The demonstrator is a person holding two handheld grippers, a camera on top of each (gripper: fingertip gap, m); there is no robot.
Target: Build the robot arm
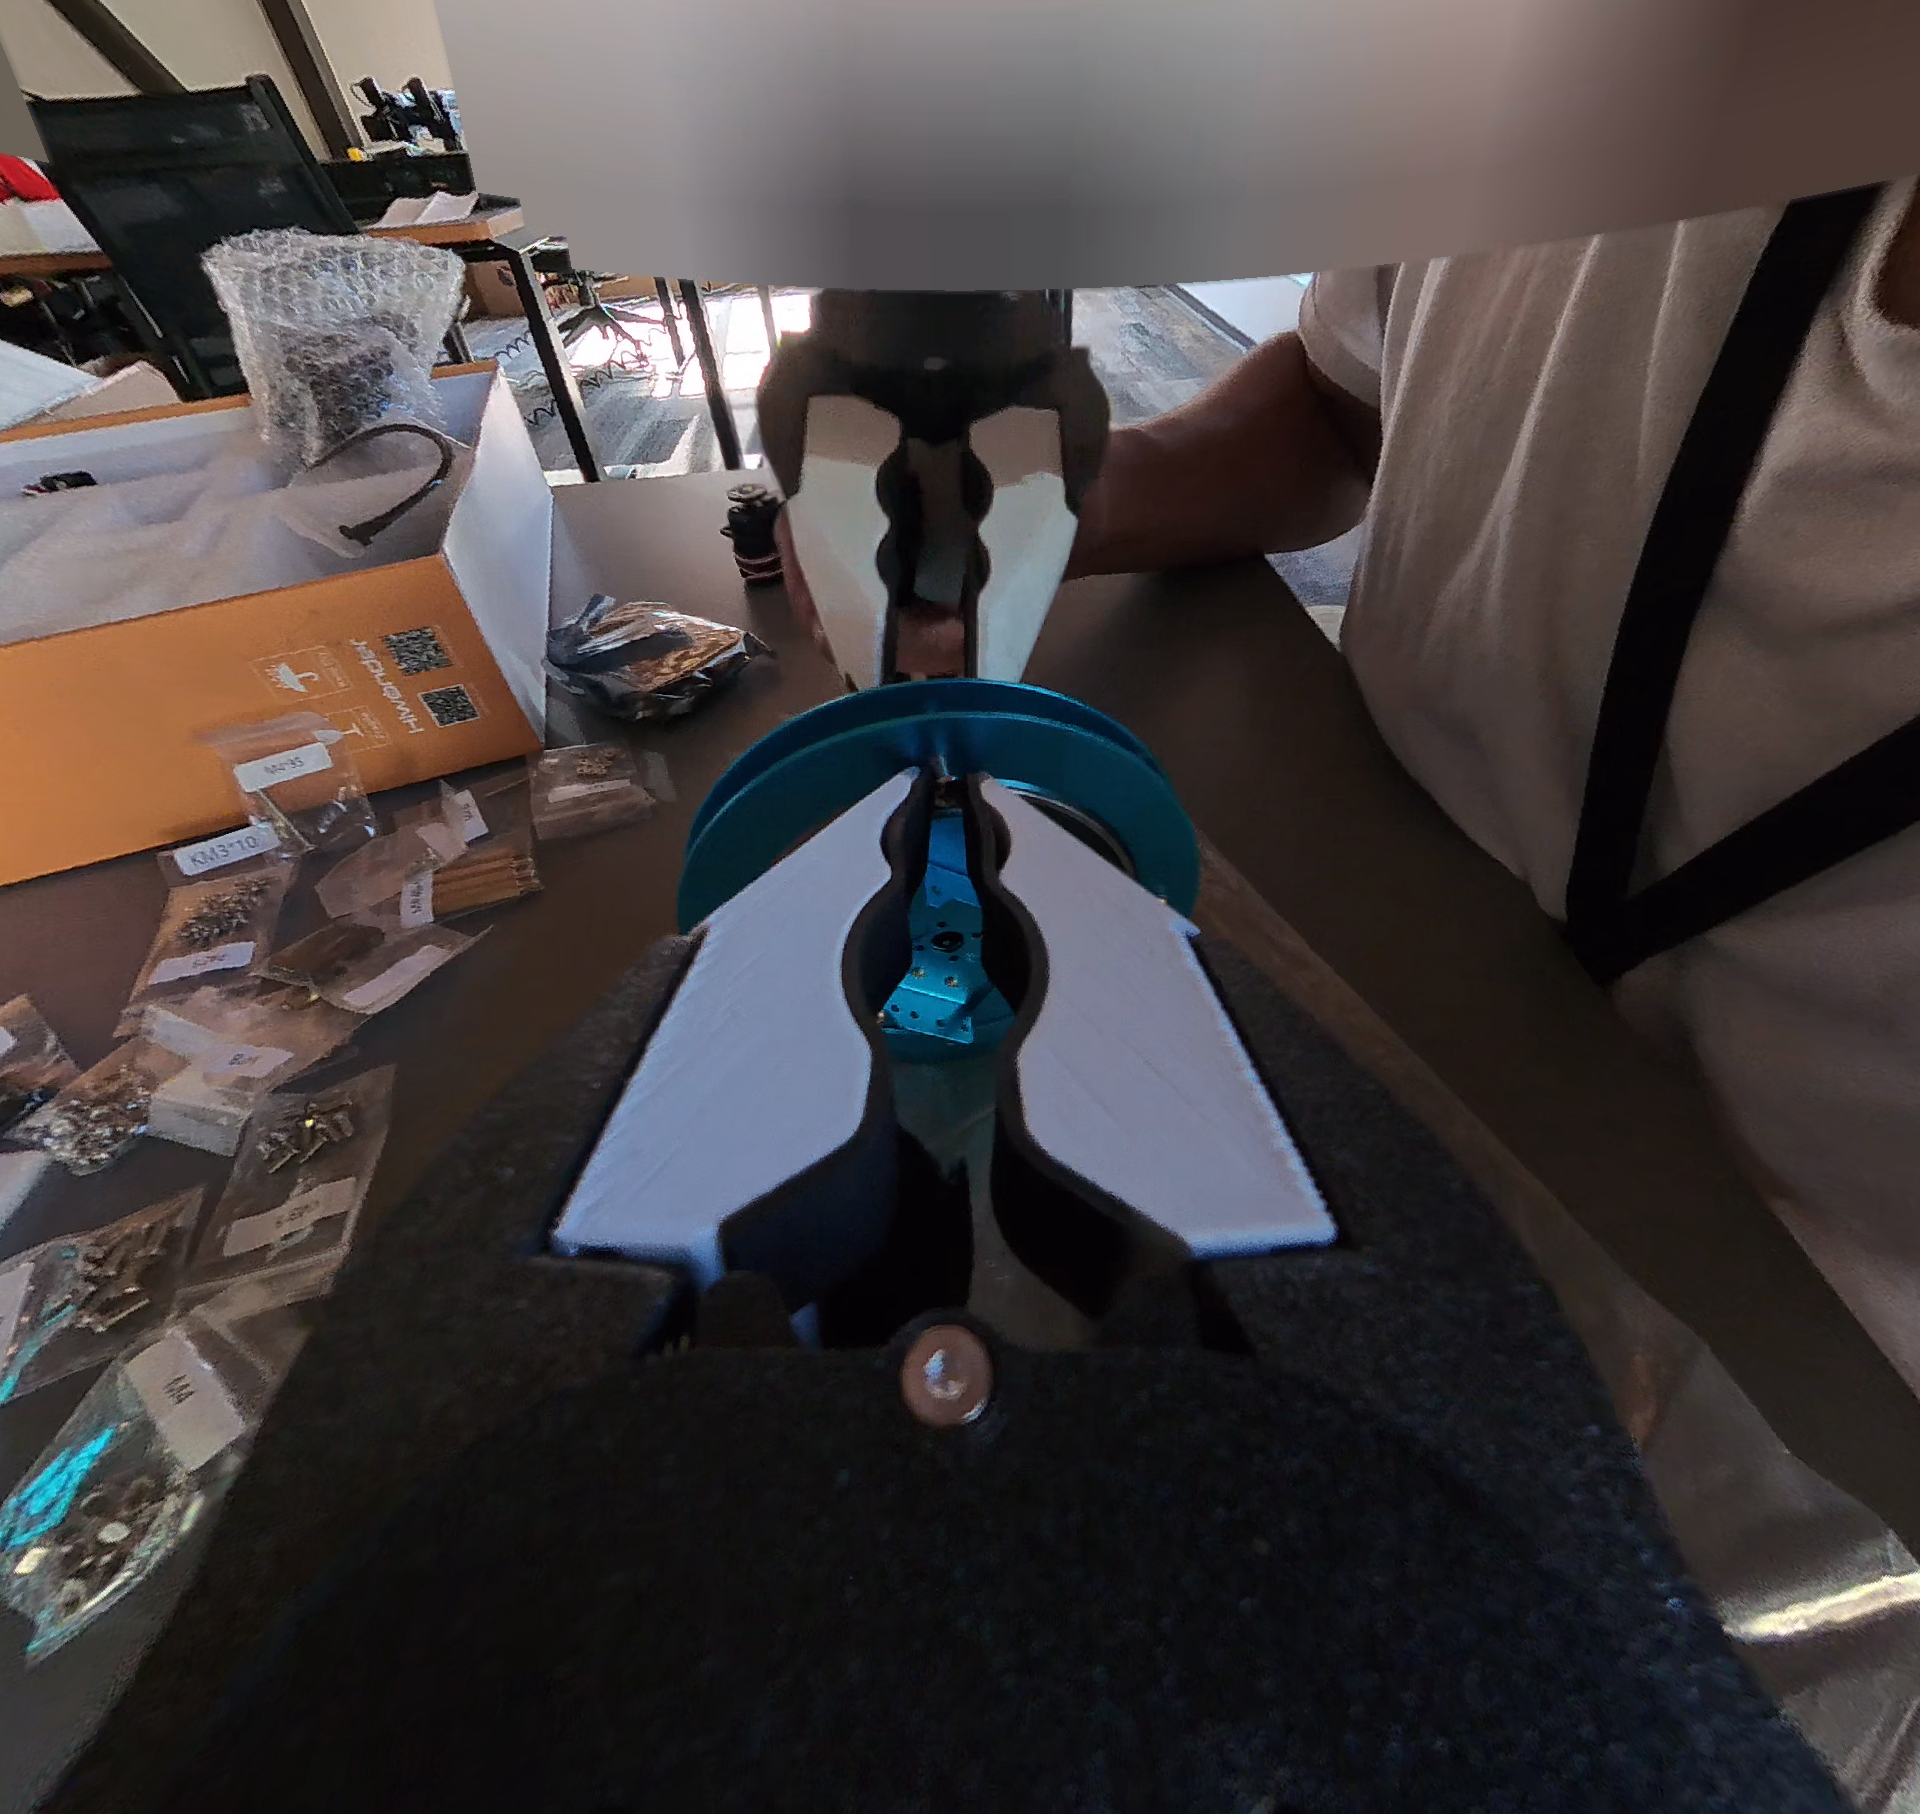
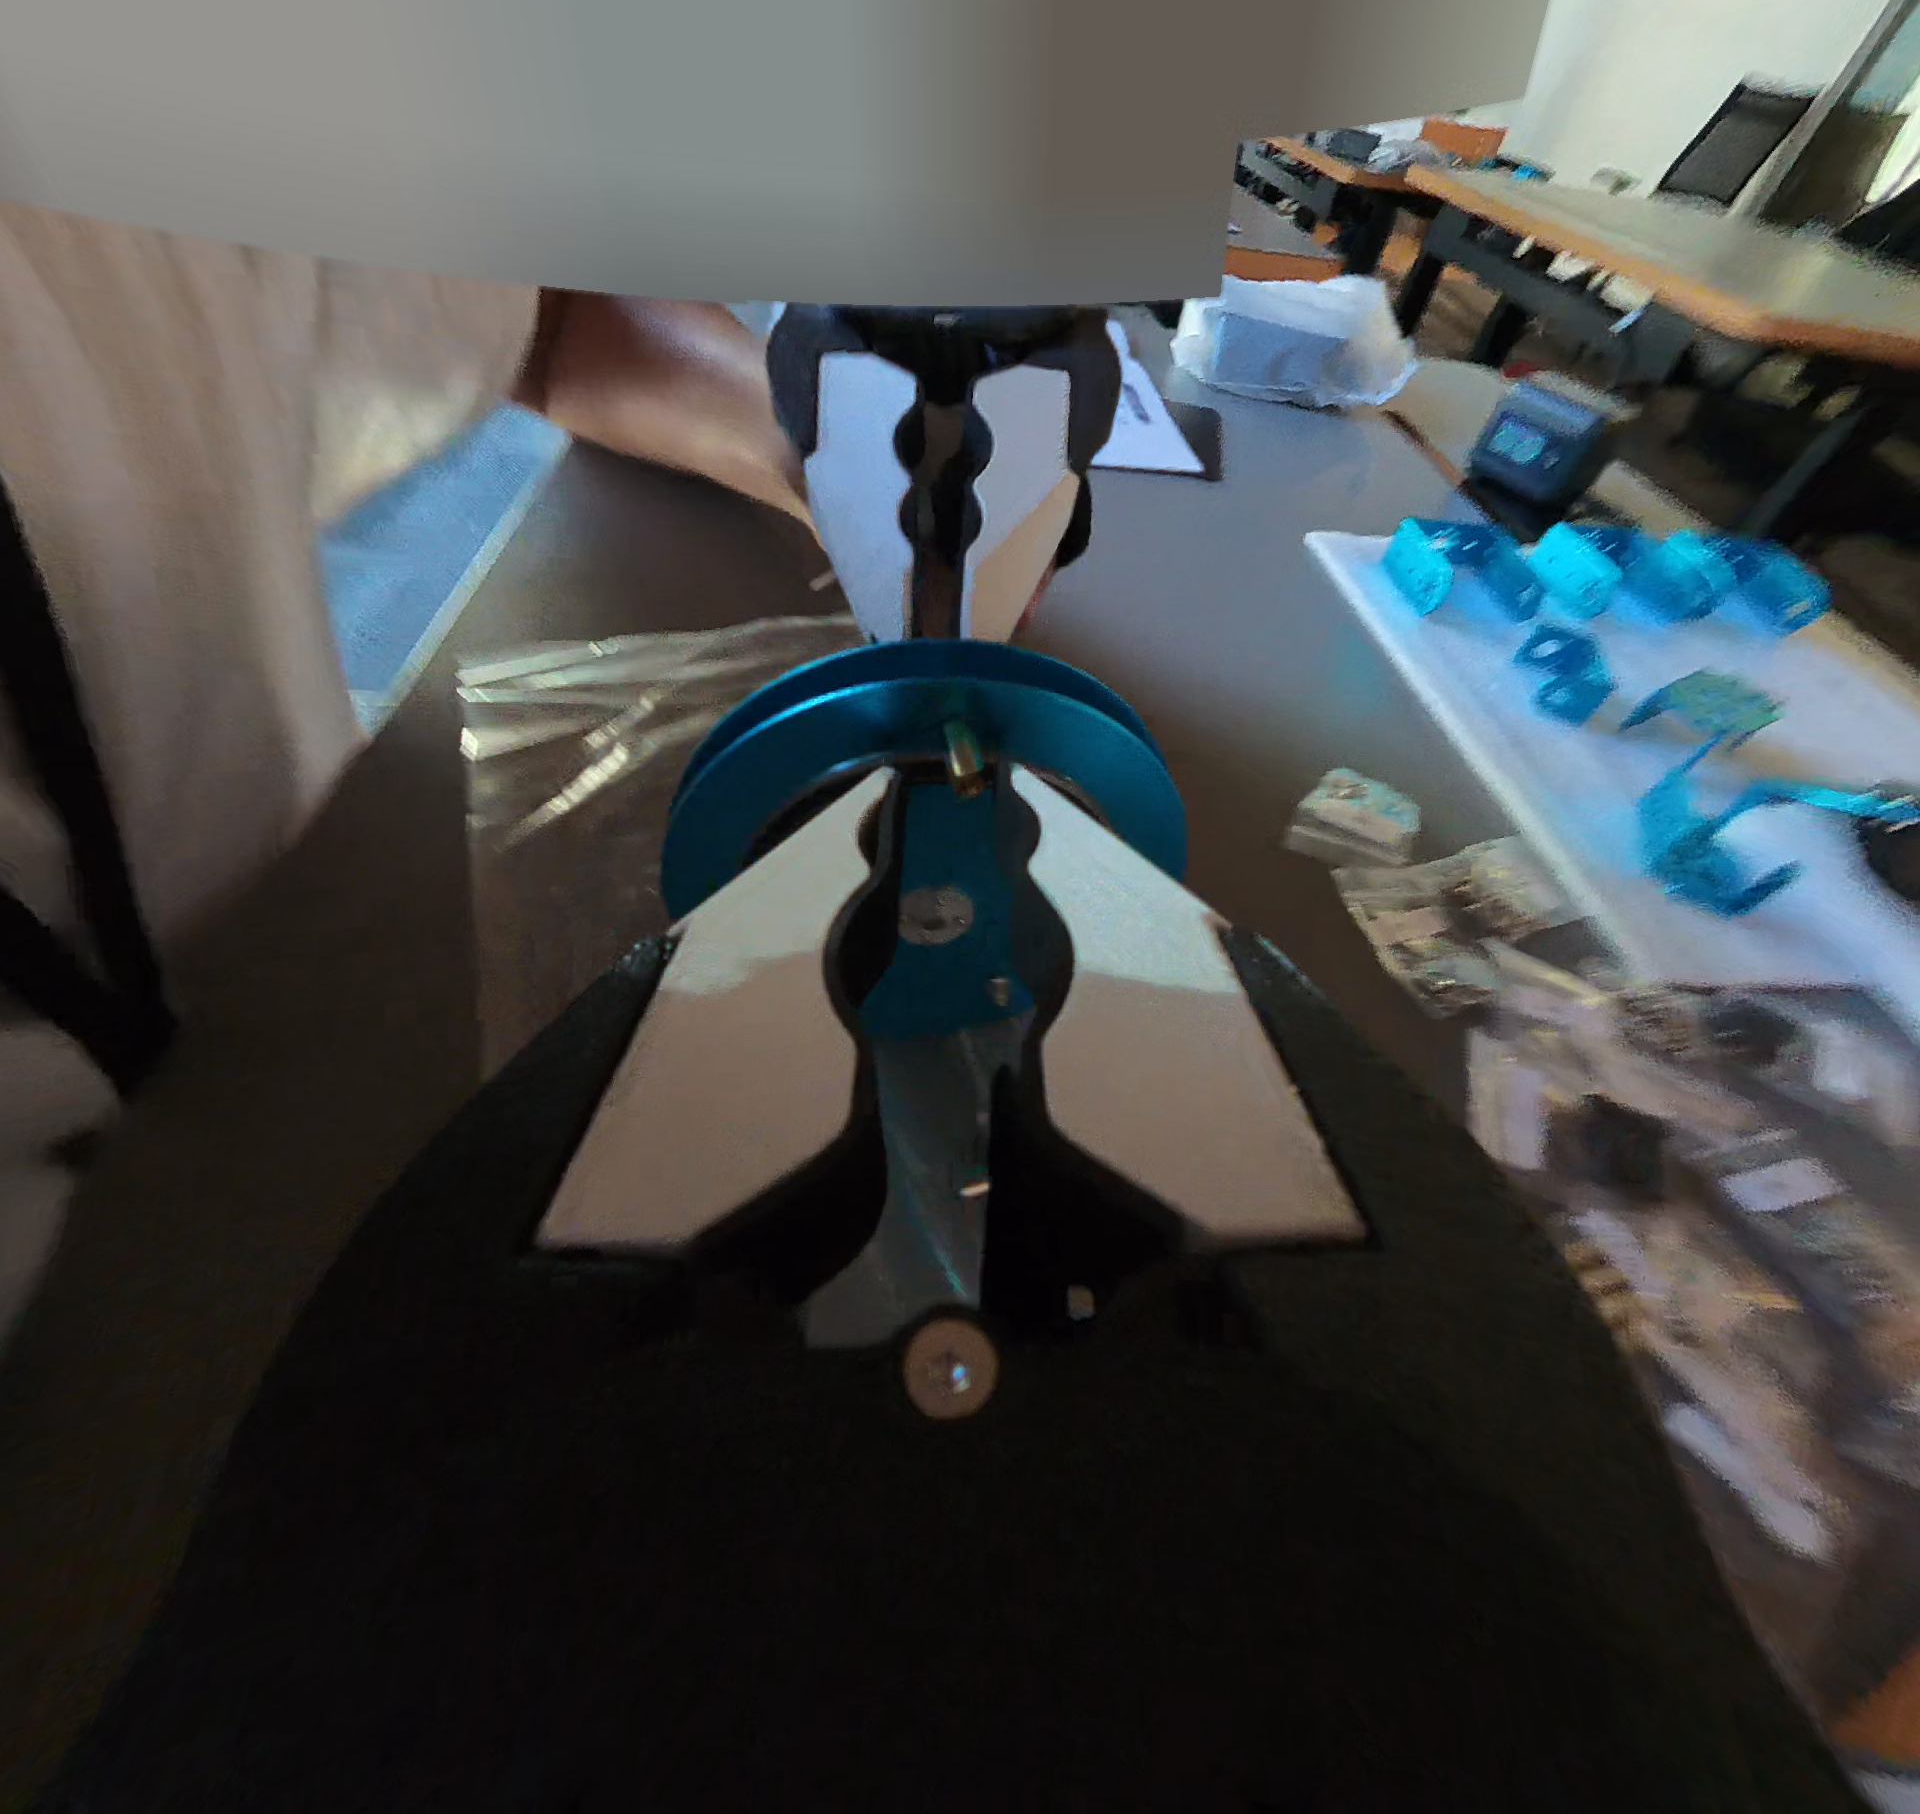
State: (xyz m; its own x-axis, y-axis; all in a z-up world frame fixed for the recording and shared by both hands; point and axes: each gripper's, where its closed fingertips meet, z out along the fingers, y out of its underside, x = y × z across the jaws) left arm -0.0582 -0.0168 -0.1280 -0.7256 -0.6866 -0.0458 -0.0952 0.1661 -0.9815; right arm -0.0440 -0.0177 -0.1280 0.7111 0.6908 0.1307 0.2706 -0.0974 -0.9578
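Left hand-held gripper (image 1: 940,788) closed almost fully, white fingers (image 1: 790,985) pinching the near rim of a blue double-disc assembly (image 1: 831,777), held above the dark table (image 1: 1299,746). Between the fingers, a blue bracket (image 1: 940,975) with small holes, apparently part of the same assembly. Directly opposite, right hand-held gripper (image 1: 928,658) pointing back at the lens, tips at the far rim of the discs.

From the right wrist view, right hand-held gripper (image 2: 951,777) likewise nearly shut, clamped on a blue flat arm (image 2: 940,923) bearing a silver screw, joined to the blue double-disc assembly (image 2: 925,725) by a small brass fitting (image 2: 964,762). Beyond the discs, left hand-held gripper (image 2: 940,621) facing in.

Toward the left edge of the table, scattered clear hardware bags (image 1: 239,985) of screws and standoffs, then an orange cardboard box (image 1: 260,704) with a bubble-wrapped bundle (image 1: 332,351) standing in it. A dark foil pouch (image 1: 655,658) just past the box corner, a small black servo (image 1: 748,538) farther back.

Toward the right edge, more bags, heavily blurred, and a white tray (image 2: 1403,601) carrying blue metal brackets (image 2: 1600,569). Person in a white shirt (image 1: 1558,569) with black straps seated at the table's near side.
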